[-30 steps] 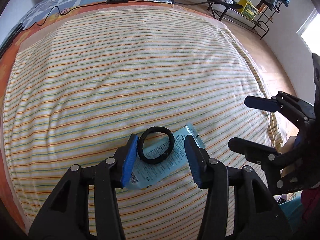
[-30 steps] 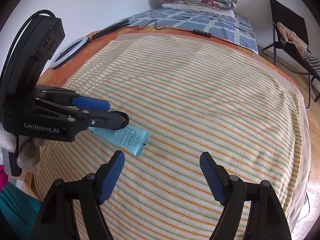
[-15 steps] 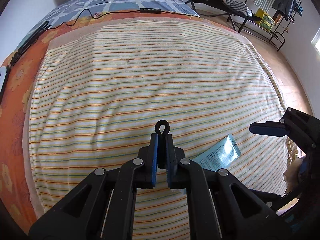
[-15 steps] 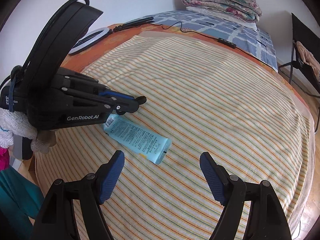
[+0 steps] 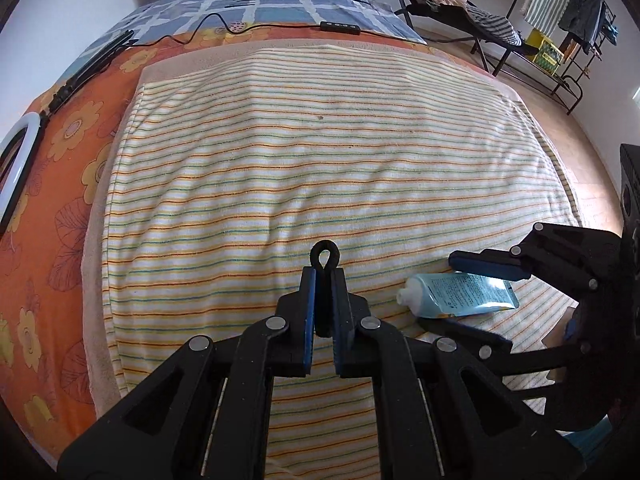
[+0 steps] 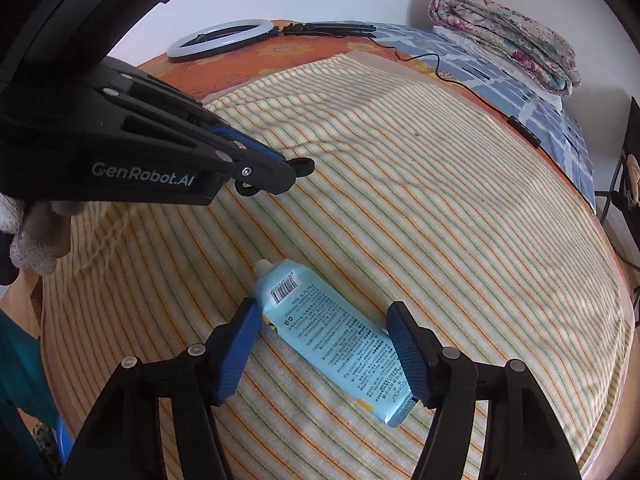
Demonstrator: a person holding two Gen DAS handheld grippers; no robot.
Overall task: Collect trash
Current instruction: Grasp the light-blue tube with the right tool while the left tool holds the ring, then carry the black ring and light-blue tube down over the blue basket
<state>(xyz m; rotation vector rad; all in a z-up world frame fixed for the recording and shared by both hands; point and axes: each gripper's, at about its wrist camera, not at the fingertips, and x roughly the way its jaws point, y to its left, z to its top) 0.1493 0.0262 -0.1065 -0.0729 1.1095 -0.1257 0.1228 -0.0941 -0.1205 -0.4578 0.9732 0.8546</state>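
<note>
**Hair tie taken, tube is next**

My left tongs [image 5: 323, 304] are clenched on the black hair tie [image 5: 325, 255]; its loop sticks out past the blue pads, above the striped blanket [image 5: 320, 160]. The hair tie is light and soft, so I judge this pinch is enough.

My right tongs [image 6: 326, 350] are spread wide around the blue tube [image 6: 332, 336], one pad on each side, grasping nothing yet. The tube lies flat on the blanket, its white cap pointing toward the left tongs. I think it is light, soft and a little slippery, so I would take it across the middle of the body, not at the cap.

Beyond the tube, near the wall, lies a ring light [image 6: 222, 38].
</note>
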